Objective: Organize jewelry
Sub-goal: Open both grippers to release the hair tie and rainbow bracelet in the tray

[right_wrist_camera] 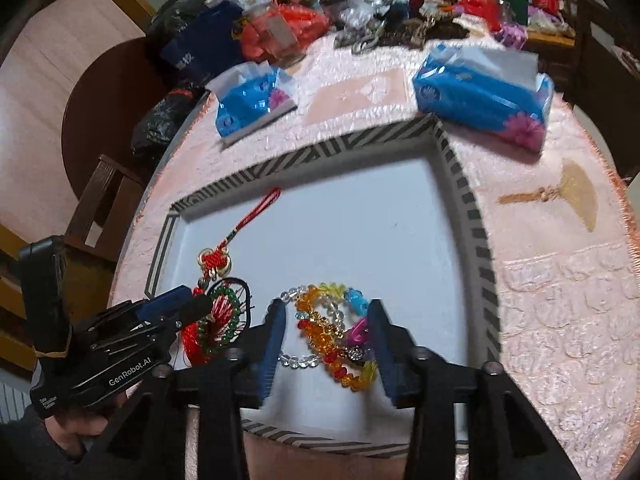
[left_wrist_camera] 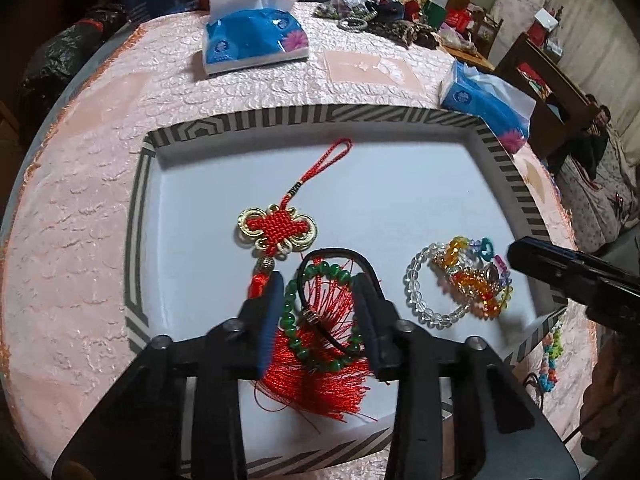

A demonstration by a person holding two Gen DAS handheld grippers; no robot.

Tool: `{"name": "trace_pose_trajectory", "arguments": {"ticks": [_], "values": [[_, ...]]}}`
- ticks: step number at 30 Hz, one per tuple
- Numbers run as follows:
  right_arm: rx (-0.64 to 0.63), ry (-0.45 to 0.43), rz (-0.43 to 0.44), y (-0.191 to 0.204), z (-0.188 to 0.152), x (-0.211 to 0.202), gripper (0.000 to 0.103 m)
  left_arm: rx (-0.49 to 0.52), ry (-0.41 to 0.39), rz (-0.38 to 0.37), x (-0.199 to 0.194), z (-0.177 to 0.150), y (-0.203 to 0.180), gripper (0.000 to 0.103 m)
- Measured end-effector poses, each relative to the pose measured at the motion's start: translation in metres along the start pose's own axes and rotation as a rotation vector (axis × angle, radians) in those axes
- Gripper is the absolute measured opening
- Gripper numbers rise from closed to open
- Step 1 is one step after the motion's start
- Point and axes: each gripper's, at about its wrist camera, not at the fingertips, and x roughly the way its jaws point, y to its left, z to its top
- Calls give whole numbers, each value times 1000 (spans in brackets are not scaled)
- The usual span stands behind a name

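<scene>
A white tray with a striped rim lies on the pink tablecloth. In it are a red Chinese knot with its tassel, and on the tassel a green bead bracelet and a black cord bracelet. My left gripper stands open over these two, its fingers either side of them. To the right lies a pile with a clear bead bracelet and orange and coloured beads. My right gripper is open around that pile, its pads apart from it.
Two blue tissue packs sit beyond the tray. Bags and loose trinkets crowd the table's far edge. A coloured bead string lies outside the tray's right rim. A person sits at the far right.
</scene>
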Motion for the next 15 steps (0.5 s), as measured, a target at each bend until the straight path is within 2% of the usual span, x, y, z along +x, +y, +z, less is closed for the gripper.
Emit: {"name": "trace_pose_trajectory", "arguments": {"ticks": [6, 11, 15], "values": [[-25, -51, -28, -1, -9, -33, 41, 6, -24, -14, -17, -4, -6, 36], [-30, -104, -70, -13, -33, -70, 41, 77, -58, -102, -43, -19, -37, 36], [24, -121, -105, -35, -69, -97, 41, 179, -37, -192, -50, -43, -75, 36]]}}
